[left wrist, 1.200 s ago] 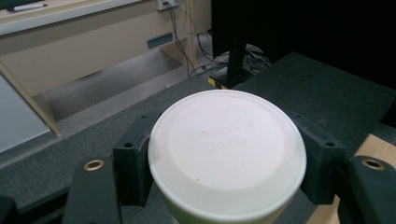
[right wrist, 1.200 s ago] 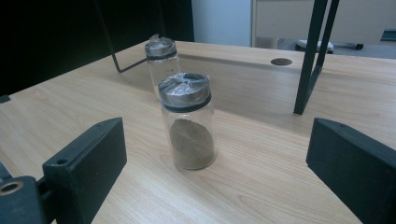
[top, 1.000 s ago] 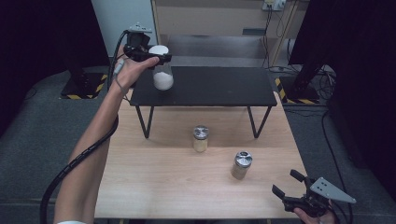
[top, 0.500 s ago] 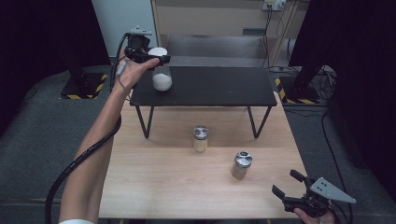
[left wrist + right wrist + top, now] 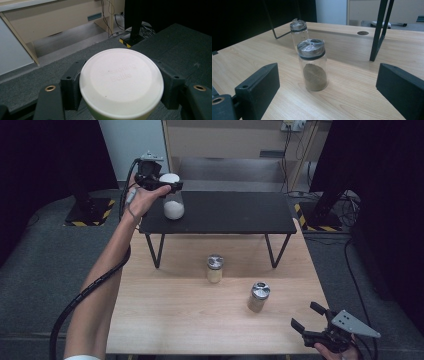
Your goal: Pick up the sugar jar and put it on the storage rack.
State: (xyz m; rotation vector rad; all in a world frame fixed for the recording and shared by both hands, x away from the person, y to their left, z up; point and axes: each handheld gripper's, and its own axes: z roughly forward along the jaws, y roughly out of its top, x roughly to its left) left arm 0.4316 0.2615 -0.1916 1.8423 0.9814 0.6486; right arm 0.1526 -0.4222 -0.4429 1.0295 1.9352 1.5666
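Left fingers (image 5: 72, 85) clamping one white-lidded jar (image 5: 121, 81), right fingers (image 5: 257, 85) wide, two metal-lidded jars (image 5: 214, 268) on table (image 5: 165, 320)

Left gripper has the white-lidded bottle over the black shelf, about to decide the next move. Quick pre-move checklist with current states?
1. Left gripper shut on the seasoning bottle at its white lid: ok.
2. Bottle upright, white contents settled at the bottom: ok.
3. Bottle base resting on the black shelf or just above it: cannot tell.
4. Shelf top beside the bottle free for set-down: ok.
5. Right gripper open, apart from the nearer brown-powder jar: ok.
6. Both metal-capped jars upright on the wooden table, second jar included: ok.
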